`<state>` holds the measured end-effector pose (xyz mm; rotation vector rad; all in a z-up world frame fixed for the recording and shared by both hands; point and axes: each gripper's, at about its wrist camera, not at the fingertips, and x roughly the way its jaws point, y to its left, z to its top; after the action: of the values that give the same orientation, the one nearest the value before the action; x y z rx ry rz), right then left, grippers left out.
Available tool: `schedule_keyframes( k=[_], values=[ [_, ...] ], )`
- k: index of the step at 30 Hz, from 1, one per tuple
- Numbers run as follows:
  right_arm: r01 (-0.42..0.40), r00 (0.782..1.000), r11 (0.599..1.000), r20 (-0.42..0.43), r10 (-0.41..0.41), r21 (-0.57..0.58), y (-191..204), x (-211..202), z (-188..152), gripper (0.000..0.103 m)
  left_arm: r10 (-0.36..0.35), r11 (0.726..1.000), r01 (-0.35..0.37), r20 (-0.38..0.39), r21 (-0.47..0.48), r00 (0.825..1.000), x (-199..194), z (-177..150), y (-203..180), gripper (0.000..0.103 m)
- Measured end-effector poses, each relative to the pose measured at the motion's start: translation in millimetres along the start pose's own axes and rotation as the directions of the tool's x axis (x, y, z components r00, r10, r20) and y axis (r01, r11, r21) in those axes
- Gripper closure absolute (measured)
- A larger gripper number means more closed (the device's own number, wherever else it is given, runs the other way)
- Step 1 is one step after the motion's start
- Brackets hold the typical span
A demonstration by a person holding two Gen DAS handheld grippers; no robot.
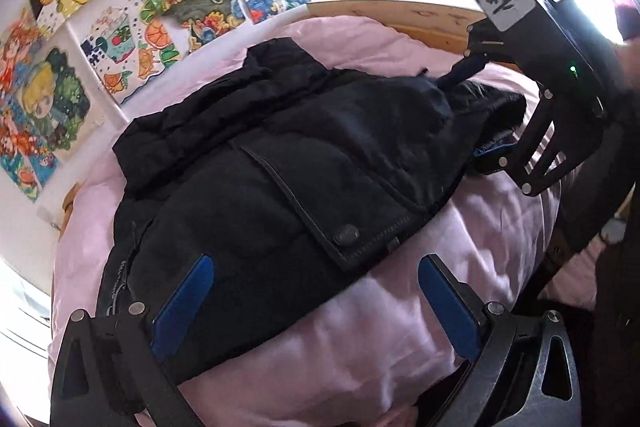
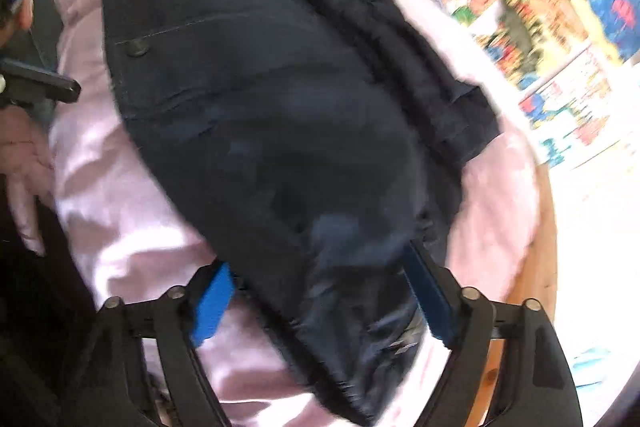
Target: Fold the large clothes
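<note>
Left gripper point(image 1: 316, 295) is hovering low over the near hem of the black padded jacket point(image 1: 288, 163), its blue-padded fingers point(image 1: 184, 303) spread wide apart with nothing between them; one finger is lying over the dark fabric, the other over the pink bedsheet point(image 1: 400, 339). Children's drawings point(image 1: 120, 11) are hanging on the white wall to the left and behind the bed. The jacket is lying folded across the middle of the sheet, a flap pocket with a snap button point(image 1: 345, 235) facing up. Further right, the right gripper point(image 2: 320, 303) is sitting at the jacket's far end, its fingers apart with a bunched fold of the jacket between them; whether they are pressing it I cannot tell, as that view is blurred. A wooden bed frame point(image 2: 536, 275) is edging the sheet.
</note>
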<state>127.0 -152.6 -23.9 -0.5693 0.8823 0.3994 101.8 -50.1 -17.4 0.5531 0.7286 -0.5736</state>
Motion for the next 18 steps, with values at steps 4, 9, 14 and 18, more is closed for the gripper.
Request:
schedule_keyframes(
  k=[4, 9, 14, 18],
  values=[
    [0.037, 0.999, 0.992, -0.019, -0.040, -0.120, 19.2, 12.2, -13.6, 0.029, 0.005, 1.000, -0.006, -0.022, -0.007, 1.000, 4.9, -3.8, 2.4, 0.000],
    [0.106, 0.994, 0.989, -0.012, -0.108, -0.104, 16.2, 8.7, -8.6, 0.061, 0.000, 1.000, 0.000, -0.006, -0.030, 1.000, 2.8, -3.3, 9.0, 0.000],
    [0.048, 0.996, 0.995, 0.074, -0.055, 0.093, -29.6, -14.1, 8.7, 0.088, 0.042, 0.999, -0.042, 0.027, -0.009, 0.999, 0.3, -2.5, 5.2, 0.000],
    [-0.059, 0.986, 0.957, 0.164, 0.012, 0.285, -74.4, -26.1, 12.7, 0.092, 0.152, 0.988, -0.152, 0.000, -0.003, 0.988, 10.4, -2.6, 6.8, 0.000]
  ],
)
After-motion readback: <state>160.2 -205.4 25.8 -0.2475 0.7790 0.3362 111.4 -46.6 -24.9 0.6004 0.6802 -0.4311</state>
